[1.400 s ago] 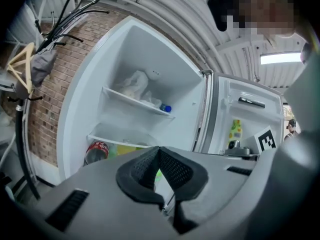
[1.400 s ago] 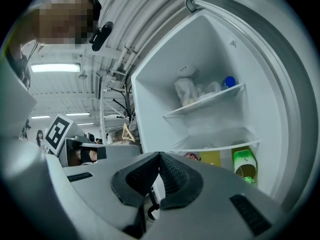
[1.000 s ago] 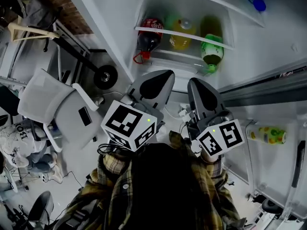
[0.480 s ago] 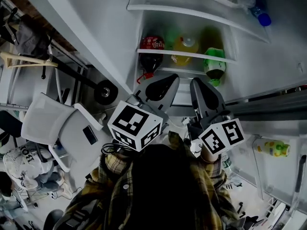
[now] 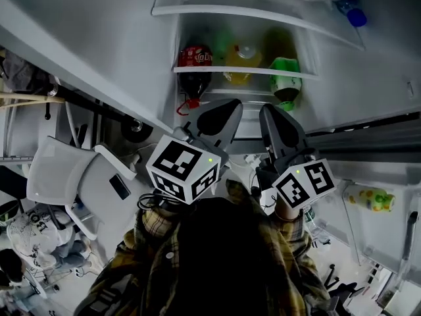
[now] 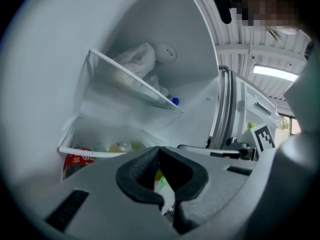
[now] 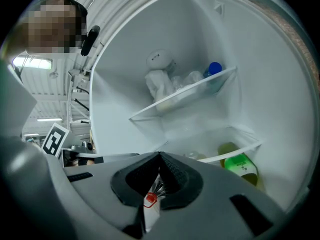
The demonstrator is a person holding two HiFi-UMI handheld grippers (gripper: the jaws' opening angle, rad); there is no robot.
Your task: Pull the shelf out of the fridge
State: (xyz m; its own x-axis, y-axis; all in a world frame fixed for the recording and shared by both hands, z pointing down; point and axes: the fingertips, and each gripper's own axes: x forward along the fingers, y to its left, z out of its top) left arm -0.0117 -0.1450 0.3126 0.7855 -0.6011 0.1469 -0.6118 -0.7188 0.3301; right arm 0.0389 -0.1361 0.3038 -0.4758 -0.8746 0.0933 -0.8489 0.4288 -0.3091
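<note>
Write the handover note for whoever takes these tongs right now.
Left tongs: shut, empty. Right tongs: shut, empty. Both point into the open fridge, short of the shelves.
Upper shelf holds a bag and a blue-capped bottle. Lower shelf sits by the red bottle, yellow bottle and green bottle. Both shelves are in place.
Done: fridge open.
Left: open the tongs, grip a shelf's front edge, pull it out. Which shelf is meant is not shown.
</note>
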